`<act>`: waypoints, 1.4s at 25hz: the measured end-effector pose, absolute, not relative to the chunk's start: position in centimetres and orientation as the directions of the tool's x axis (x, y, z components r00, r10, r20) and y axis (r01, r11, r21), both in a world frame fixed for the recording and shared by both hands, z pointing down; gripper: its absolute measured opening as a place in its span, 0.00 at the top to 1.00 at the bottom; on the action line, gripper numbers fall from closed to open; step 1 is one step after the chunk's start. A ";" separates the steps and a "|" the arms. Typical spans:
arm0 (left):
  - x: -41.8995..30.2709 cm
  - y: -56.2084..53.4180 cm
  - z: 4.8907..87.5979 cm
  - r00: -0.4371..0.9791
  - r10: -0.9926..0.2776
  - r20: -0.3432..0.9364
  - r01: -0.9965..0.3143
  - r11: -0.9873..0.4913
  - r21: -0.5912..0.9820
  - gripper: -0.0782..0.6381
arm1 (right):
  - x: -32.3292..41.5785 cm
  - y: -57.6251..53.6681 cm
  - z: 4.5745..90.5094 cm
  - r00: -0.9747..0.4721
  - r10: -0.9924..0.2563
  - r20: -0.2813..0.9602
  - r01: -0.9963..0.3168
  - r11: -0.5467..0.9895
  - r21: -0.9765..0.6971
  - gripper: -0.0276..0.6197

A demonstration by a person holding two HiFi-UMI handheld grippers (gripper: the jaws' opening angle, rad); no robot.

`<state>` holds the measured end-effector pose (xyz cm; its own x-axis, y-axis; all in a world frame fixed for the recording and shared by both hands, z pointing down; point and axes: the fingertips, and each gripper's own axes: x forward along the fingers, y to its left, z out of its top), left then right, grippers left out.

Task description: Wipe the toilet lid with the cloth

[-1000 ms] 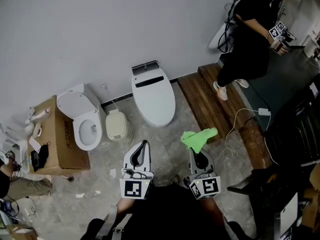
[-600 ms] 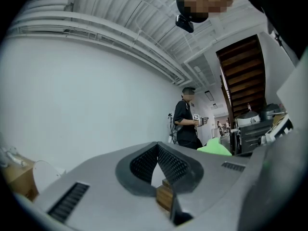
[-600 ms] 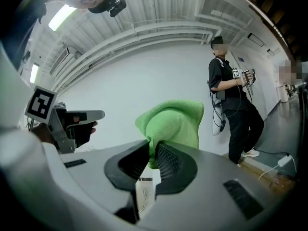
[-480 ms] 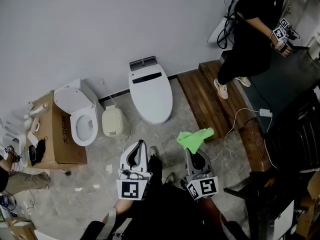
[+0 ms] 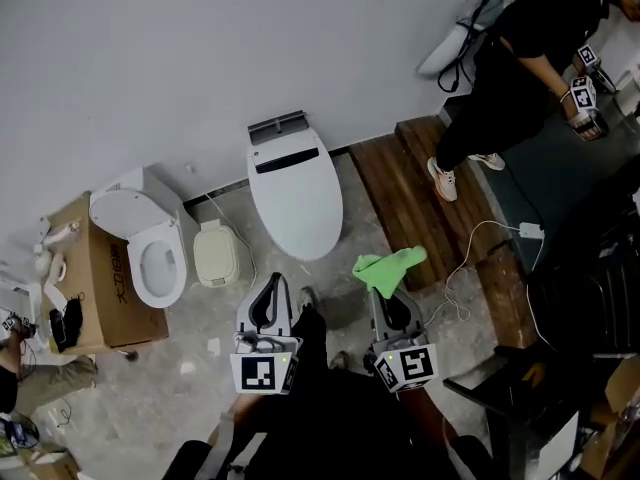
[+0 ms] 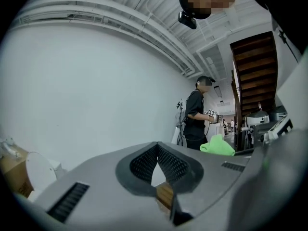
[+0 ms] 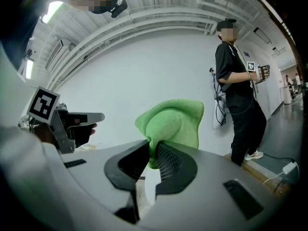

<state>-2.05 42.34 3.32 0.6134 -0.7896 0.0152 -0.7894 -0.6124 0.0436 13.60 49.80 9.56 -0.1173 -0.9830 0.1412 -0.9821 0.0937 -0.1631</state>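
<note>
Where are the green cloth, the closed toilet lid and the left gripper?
green cloth (image 5: 386, 269), head view, middle of the bunched fabric.
closed toilet lid (image 5: 296, 203), head view, centre of lid.
left gripper (image 5: 275, 282), head view, between its fingertips.

The floor (image 5: 345, 268) from the right gripper (image 5: 392, 308), which pinches the cloth (image 5: 388, 268), up to the lid (image 5: 295, 203) is bare. That way, ahead and a bit left, is free. The left gripper (image 5: 272, 290) has bare floor ahead too, right up to the lid. Off to its left sit a small bin (image 5: 215, 253), an open toilet (image 5: 150, 253) and a box (image 5: 90, 288). Right of the right gripper is a wood step (image 5: 400, 193) with a white cable (image 5: 470, 253) on it. A person (image 5: 520, 78) stands far ahead on the right. The wall (image 5: 200, 58) blocks the way behind the lid.
</note>
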 end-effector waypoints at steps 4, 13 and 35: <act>-1.8 35.5 2.9 0.621 -0.784 0.011 -0.783 -0.620 0.055 0.88 | 14.0 43.4 9.6 -0.108 -0.982 0.154 -0.985 0.084 -0.152 0.89; -1.2 23.5 3.1 0.659 -0.752 0.022 -0.752 -0.658 0.041 0.88 | 14.8 30.7 9.5 -0.072 -0.984 0.161 -0.985 0.045 -0.164 0.89; 7.7 6.1 6.5 0.551 -0.829 0.095 -0.834 -0.549 0.046 0.88 | 24.9 7.5 17.4 -0.252 -0.909 0.332 -0.966 0.217 -0.138 0.89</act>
<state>7.66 6.06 6.51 0.5511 -0.8290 0.0950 -0.8343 -0.5493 0.0463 24.92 7.52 17.40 -0.2519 -0.9092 0.3316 -0.9663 0.2173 -0.1382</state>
